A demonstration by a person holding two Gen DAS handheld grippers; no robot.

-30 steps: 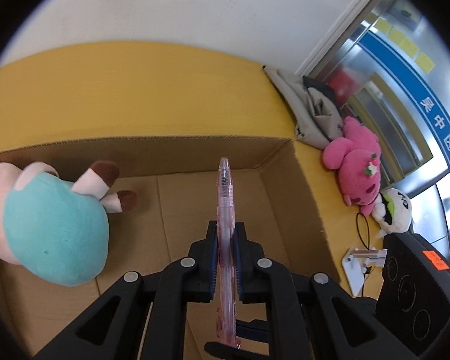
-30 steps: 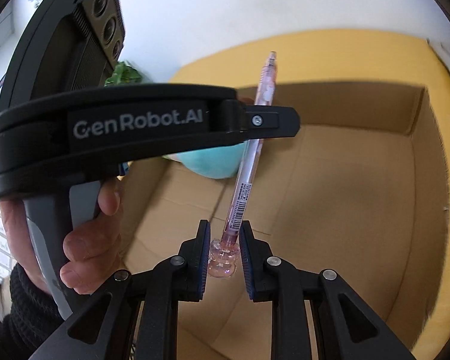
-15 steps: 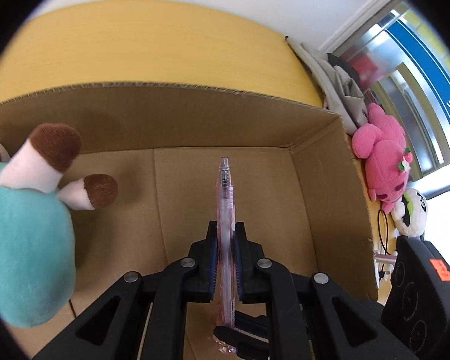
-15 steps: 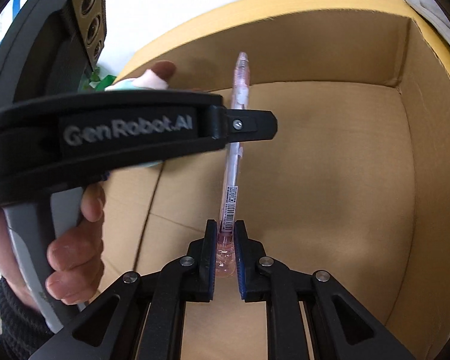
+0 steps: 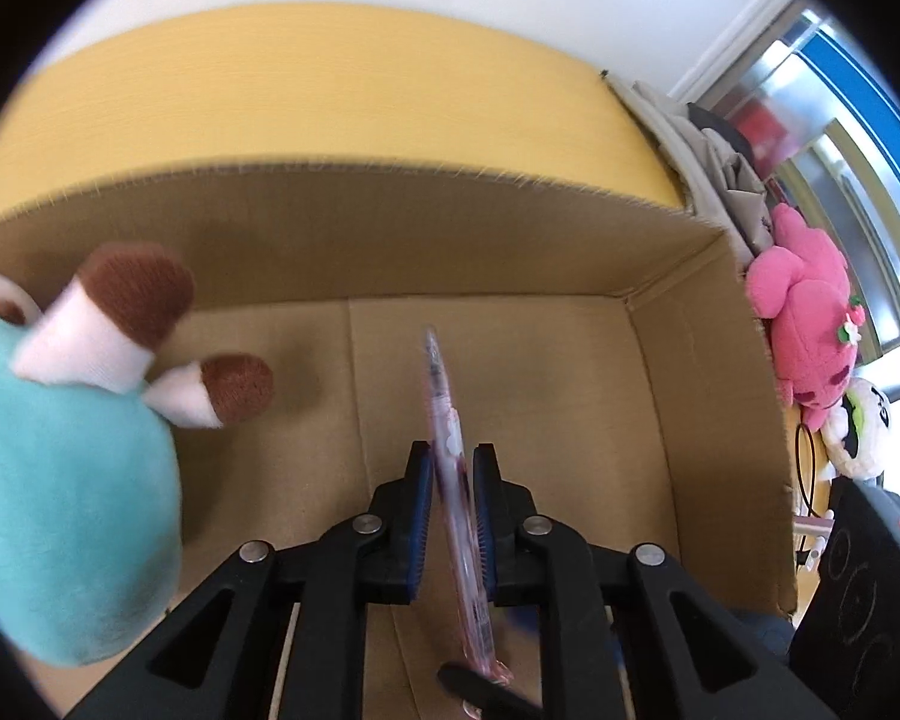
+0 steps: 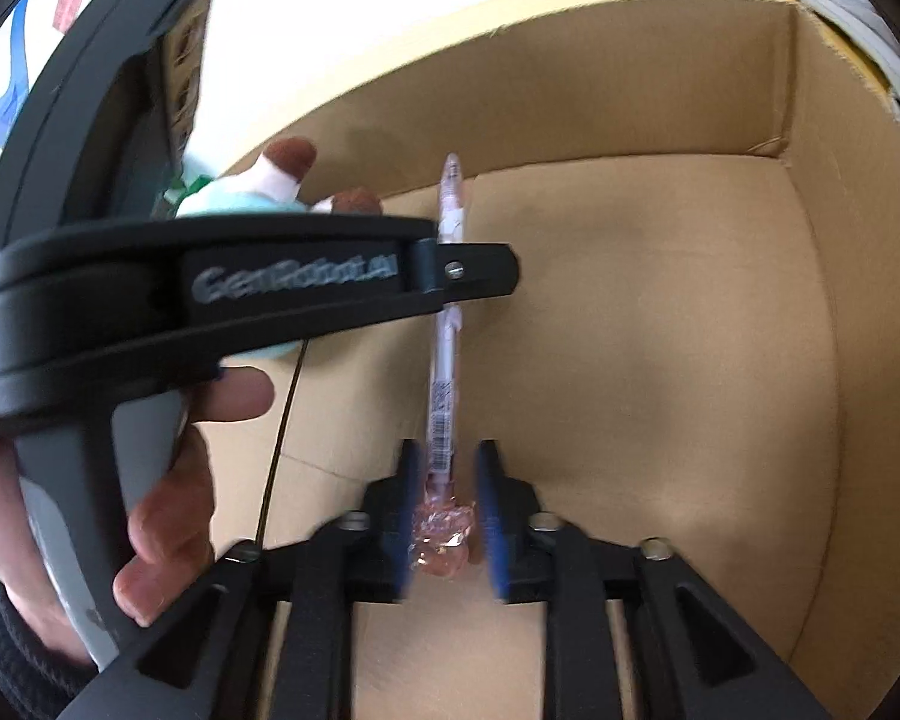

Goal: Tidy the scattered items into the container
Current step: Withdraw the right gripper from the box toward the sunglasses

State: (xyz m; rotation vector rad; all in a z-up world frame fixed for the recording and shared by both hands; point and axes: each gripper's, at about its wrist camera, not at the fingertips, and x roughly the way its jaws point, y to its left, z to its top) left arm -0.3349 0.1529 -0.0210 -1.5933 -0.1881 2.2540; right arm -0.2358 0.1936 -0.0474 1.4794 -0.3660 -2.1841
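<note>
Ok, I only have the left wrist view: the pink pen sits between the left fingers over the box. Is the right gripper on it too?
Observer: The right gripper brackets the pen at its pink charm end, but its jaws stand apart from it.
Reviewer: Anything on the barrel?
Observer: A barcode label, just ahead of the right pads.
Reviewer: And behind my camera?
Observer: A bare hand grips the handle of the left gripper.

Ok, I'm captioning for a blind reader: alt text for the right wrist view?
A pink pen hangs over an open cardboard box, between the parted fingers of the right gripper. The left gripper reaches across from the left at the pen's upper part.
</note>
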